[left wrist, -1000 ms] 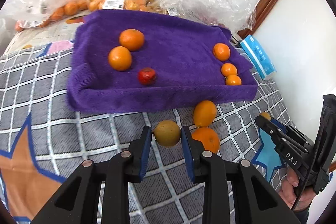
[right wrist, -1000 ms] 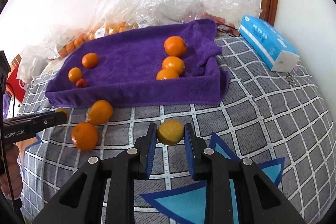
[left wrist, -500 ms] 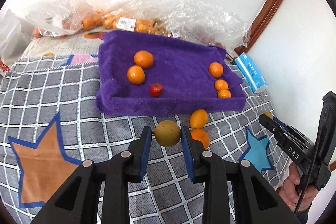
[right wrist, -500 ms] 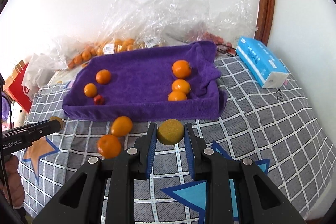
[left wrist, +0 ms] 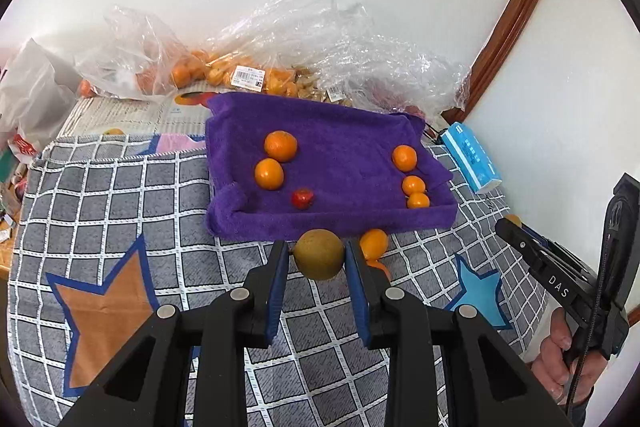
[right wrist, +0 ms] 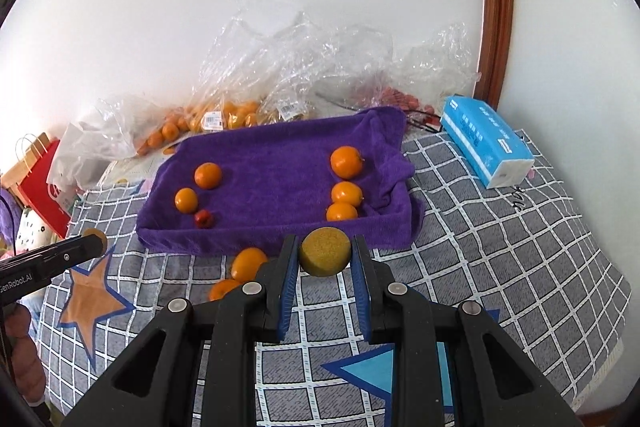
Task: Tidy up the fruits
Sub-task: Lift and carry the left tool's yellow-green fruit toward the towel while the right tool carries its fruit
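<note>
Checked bedspread [left wrist: 120, 187] under me; my left gripper [left wrist: 318, 261] clamps a brownish fruit [left wrist: 319, 254], my right gripper [right wrist: 325, 263] a yellow-brown fruit [right wrist: 325, 253], before the purple tray [right wrist: 224, 247].

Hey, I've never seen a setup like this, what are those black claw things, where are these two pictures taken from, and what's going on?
They are hand-held two-finger grippers, one per hand, each with a camera looking along its fingers. One picture is from the left gripper, the other from the right gripper. Each grips a brownish-yellow fruit: the left fruit and the right fruit. Ahead, on a checked cloth, a purple towel-lined tray holds five oranges and a small red fruit. Two more oranges lie before it.
</note>
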Action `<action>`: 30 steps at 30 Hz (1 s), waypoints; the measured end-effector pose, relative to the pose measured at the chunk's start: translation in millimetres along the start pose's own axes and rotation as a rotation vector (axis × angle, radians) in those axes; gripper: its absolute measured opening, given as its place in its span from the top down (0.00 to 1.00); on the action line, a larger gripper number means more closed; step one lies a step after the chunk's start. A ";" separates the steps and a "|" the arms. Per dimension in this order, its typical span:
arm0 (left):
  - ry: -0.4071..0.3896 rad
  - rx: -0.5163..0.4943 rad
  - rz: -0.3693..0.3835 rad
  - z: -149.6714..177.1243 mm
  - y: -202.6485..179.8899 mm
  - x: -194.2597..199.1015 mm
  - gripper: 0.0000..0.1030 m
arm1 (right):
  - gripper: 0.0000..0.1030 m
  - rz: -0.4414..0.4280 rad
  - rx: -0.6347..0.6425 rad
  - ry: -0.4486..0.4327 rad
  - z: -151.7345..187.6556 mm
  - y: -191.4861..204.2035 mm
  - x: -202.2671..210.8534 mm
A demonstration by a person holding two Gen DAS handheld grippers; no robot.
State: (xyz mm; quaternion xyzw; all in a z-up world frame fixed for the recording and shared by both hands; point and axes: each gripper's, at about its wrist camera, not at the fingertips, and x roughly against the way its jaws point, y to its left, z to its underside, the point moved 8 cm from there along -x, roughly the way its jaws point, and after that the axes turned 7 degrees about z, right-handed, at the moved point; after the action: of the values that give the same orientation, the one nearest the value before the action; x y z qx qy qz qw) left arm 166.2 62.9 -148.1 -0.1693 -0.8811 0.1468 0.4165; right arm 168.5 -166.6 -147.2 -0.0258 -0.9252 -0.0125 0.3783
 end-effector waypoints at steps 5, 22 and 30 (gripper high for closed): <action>-0.013 -0.003 -0.004 -5.4 -0.9 7.4 0.73 | 0.75 -0.001 0.000 -0.015 -6.5 1.6 5.9; -0.035 -0.004 -0.001 -18.4 -2.3 12.1 0.73 | 0.75 0.006 -0.009 -0.039 -20.5 1.3 13.1; -0.041 -0.003 -0.004 -27.9 -1.0 8.6 0.73 | 0.75 0.009 -0.010 -0.046 -28.3 1.1 9.7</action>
State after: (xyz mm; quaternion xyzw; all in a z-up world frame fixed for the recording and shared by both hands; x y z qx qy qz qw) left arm 182.8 69.0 -124.8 -0.1650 -0.8899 0.1481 0.3986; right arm 181.5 -166.3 -120.2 -0.0319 -0.9336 -0.0148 0.3567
